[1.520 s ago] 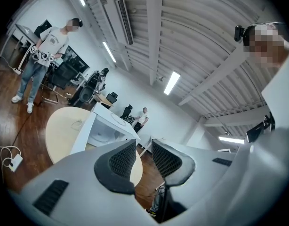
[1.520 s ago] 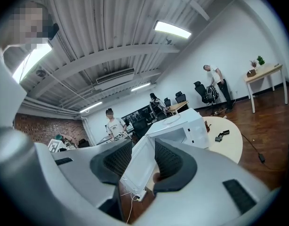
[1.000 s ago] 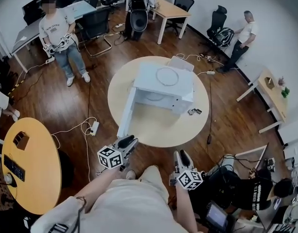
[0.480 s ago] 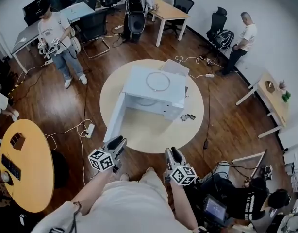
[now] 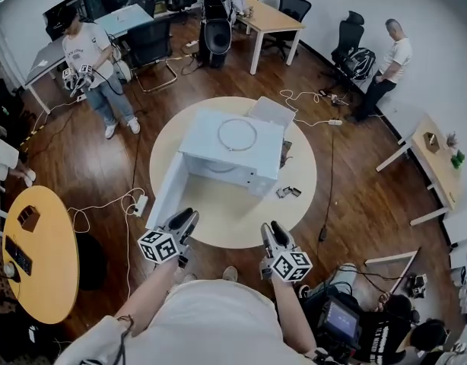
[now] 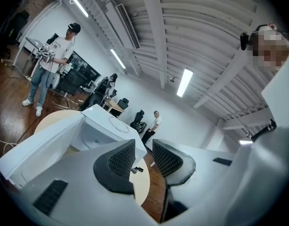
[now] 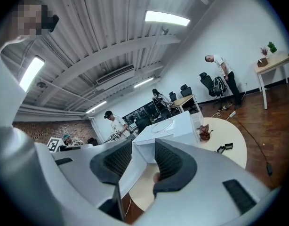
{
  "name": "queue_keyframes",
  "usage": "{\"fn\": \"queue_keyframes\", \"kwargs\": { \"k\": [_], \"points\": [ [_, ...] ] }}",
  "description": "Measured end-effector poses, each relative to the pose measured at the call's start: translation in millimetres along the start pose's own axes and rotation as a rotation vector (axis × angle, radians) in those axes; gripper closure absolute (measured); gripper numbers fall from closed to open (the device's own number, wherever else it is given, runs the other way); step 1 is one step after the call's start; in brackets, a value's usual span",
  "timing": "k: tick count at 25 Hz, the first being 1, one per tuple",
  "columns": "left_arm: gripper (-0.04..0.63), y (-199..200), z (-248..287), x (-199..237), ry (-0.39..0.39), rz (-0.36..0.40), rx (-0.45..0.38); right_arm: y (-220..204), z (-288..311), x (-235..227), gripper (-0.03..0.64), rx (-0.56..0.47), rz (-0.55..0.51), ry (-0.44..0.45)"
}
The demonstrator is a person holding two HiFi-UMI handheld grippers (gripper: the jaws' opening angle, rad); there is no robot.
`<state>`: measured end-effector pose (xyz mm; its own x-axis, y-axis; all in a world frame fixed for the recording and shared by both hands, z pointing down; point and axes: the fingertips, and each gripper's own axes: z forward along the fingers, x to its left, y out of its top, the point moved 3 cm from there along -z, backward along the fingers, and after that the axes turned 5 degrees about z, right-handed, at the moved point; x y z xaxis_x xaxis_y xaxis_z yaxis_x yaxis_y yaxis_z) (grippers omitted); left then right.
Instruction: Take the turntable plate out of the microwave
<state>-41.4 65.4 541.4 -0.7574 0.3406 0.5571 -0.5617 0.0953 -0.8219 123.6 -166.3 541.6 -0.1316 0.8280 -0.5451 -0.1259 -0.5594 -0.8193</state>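
- White microwave (image 5: 232, 147), door (image 5: 166, 192) open: I've brought both grippers nearer since a sec ago.
- Left gripper (image 5: 188, 217) & right gripper (image 5: 271, 229): jaws apart, nothing btwn.
- Plate grab still ahead, I reckon.

A white box-shaped microwave (image 5: 232, 147) sat mid-way on a round pale wooden table (image 5: 218, 223), its flat door (image 5: 166, 192) swung out toward the near left. A thin ring (image 5: 237, 135) lay on its top, and two small black pieces (image 5: 287, 192) lay on the table to its right. The left gripper (image 5: 186, 217) and the right gripper (image 5: 271, 230) hung apart at the near edge.
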Motion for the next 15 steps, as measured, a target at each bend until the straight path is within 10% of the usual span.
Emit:
{"fn": "queue_keyframes", "kwargs": {
  "k": [15],
  "points": [
    [0.492, -32, 21, -13, 0.139, -0.033, 0.06, 0, 31, -45, 0.462, 0.087, 0.055, 0.12]
  ]
}}
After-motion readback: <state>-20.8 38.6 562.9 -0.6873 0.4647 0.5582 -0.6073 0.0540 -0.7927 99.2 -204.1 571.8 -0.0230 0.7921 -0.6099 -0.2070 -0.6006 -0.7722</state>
